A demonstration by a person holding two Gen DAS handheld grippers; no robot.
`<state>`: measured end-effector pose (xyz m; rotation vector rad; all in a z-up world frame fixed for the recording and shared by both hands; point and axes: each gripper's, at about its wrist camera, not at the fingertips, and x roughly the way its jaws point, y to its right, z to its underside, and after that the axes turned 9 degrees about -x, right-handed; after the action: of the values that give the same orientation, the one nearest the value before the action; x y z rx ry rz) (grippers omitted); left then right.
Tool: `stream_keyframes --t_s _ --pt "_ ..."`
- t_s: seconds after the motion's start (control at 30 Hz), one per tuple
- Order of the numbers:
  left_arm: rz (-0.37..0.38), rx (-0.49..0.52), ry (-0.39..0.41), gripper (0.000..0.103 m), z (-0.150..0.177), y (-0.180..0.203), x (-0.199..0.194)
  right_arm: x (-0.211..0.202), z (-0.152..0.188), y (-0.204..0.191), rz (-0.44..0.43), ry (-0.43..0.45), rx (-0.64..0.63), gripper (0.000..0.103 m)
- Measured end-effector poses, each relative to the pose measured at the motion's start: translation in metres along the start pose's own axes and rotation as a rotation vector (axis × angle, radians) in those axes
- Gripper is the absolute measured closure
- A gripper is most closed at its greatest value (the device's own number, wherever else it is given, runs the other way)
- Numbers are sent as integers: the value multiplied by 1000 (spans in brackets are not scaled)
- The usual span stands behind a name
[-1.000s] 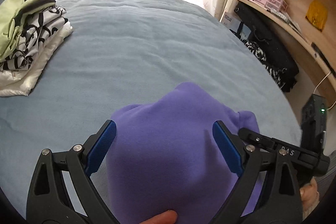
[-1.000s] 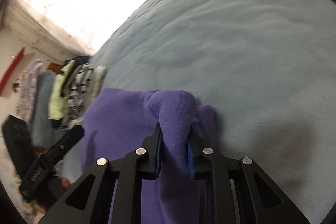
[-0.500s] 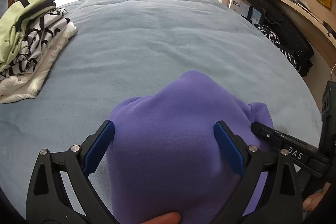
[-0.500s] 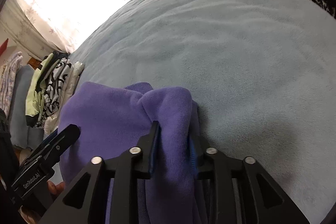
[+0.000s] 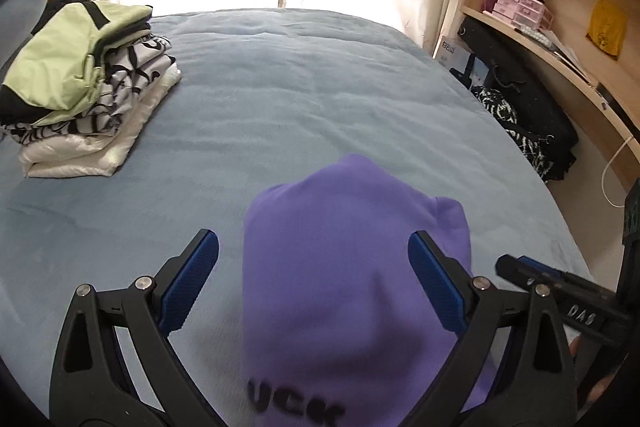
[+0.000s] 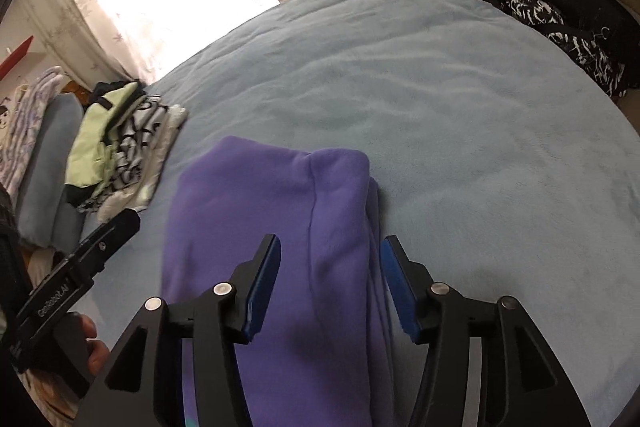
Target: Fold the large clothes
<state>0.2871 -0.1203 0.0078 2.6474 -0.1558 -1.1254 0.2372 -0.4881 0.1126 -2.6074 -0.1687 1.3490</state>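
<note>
Purple sweatshirt (image 6: 272, 227) lay folded btwn right gripper (image 6: 328, 283) pads (jaws opening, no grip); left gripper (image 5: 312, 279) wide apart. Stacking w/ pile (image 5: 84, 87) probably left.

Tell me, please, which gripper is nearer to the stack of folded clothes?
Left. The left gripper sits on the stack's side of the purple garment; the right gripper is over the garment's far edge, beyond the left one.

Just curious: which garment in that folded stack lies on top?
The light green garment with black trim; the black-and-white patterned one and the white one lie beneath it.
</note>
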Motion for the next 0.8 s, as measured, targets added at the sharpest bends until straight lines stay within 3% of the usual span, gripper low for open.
stream_keyframes --t_s 0.13,0.47,0.8 --pt "12 5 -5 8 14 -11 -35 -46 20 -7 4 7 -39 47" --pt "11 31 -23 8 47 -28 -95 -129 71 -24 5 11 -150 20" --pt "-32 156 -150 8 74 -21 -81 -124 92 -20 -69 -89 -191 13"
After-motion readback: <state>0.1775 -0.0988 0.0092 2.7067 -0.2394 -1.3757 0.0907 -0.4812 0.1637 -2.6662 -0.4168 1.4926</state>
